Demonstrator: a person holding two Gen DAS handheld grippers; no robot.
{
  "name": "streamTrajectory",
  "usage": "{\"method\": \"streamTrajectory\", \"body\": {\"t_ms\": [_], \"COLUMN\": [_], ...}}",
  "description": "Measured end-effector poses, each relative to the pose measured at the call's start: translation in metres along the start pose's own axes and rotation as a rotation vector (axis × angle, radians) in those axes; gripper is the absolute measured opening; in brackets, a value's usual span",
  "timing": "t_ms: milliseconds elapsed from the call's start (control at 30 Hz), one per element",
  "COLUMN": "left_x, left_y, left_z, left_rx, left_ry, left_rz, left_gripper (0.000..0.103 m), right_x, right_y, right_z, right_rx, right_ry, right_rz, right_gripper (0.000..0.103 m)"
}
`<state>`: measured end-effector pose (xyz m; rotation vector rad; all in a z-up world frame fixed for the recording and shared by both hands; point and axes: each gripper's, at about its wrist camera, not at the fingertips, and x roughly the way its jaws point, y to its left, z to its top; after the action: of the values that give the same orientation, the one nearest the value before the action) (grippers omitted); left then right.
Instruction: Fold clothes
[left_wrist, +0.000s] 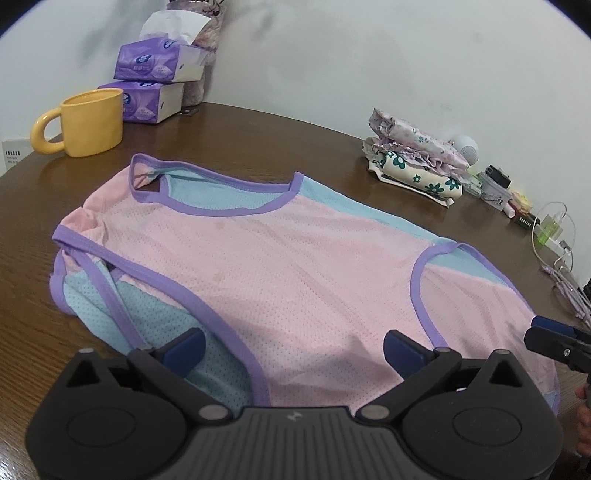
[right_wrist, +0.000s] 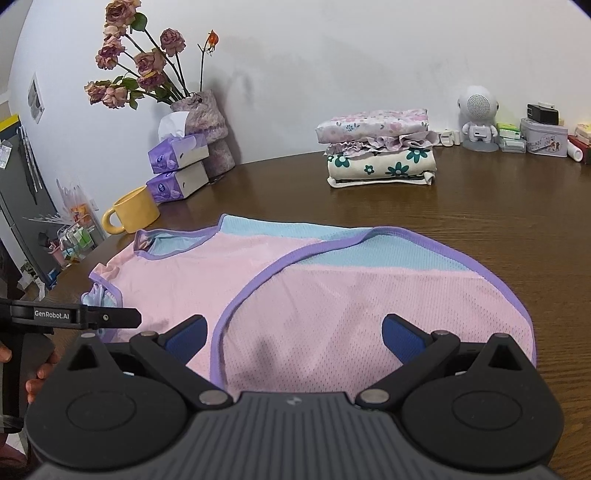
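Through the left wrist camera, we see our left gripper (left_wrist: 293, 349) poised low over the near edge of a pink and blue mesh garment (left_wrist: 280, 269), its blue-padded fingers (left_wrist: 188, 349) spread wide apart with nothing between them. The garment, trimmed in purple, lies spread on a brown wooden table (left_wrist: 332, 147), its neckline toward the far side. A yellow mug (left_wrist: 90, 122) stands beyond the garment on the left, just in front of two stacked purple tissue packs (left_wrist: 155, 74). A pile of folded floral clothes (left_wrist: 417, 166) sits well apart at the right, near the wall. The tip of our right gripper (left_wrist: 554, 341) enters at the right edge, beside the garment's hem.

Through the right wrist camera, we see our right gripper (right_wrist: 293, 339) likewise hovering over the garment's near part, jaws wide apart and empty. One purple-edged panel lies folded over the pink front. Our left gripper shows at the left edge, held in a hand (right_wrist: 38, 369); from here we cannot tell how its jaws stand. A vase of dried roses (right_wrist: 147, 74) rises behind the tissue packs, and a small white figurine speaker (right_wrist: 478, 118) stands by the wall right of the folded pile.
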<state>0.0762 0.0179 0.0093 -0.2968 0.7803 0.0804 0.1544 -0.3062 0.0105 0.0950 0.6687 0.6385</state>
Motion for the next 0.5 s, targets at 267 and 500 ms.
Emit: {"method": "streamTrajectory", "body": {"t_ms": [267,500], "left_x": [0.0036,0.0046], "left_y": [-0.0063,-0.0066], "left_z": [0.0001,0.0004], "left_rx": [0.051,0.058], "left_ry": [0.019,0.023], "left_rz": [0.028,0.028], "left_gripper": [0.103,0.103], "right_x": [0.0030,-0.0022], "right_y": [-0.0017,-0.0014], "right_z": [-0.0002,-0.0016], "right_rx": [0.007,0.025], "right_ry": [0.007,-0.032], "right_rz": [-0.014,0.035], "right_gripper": [0.103,0.103]}}
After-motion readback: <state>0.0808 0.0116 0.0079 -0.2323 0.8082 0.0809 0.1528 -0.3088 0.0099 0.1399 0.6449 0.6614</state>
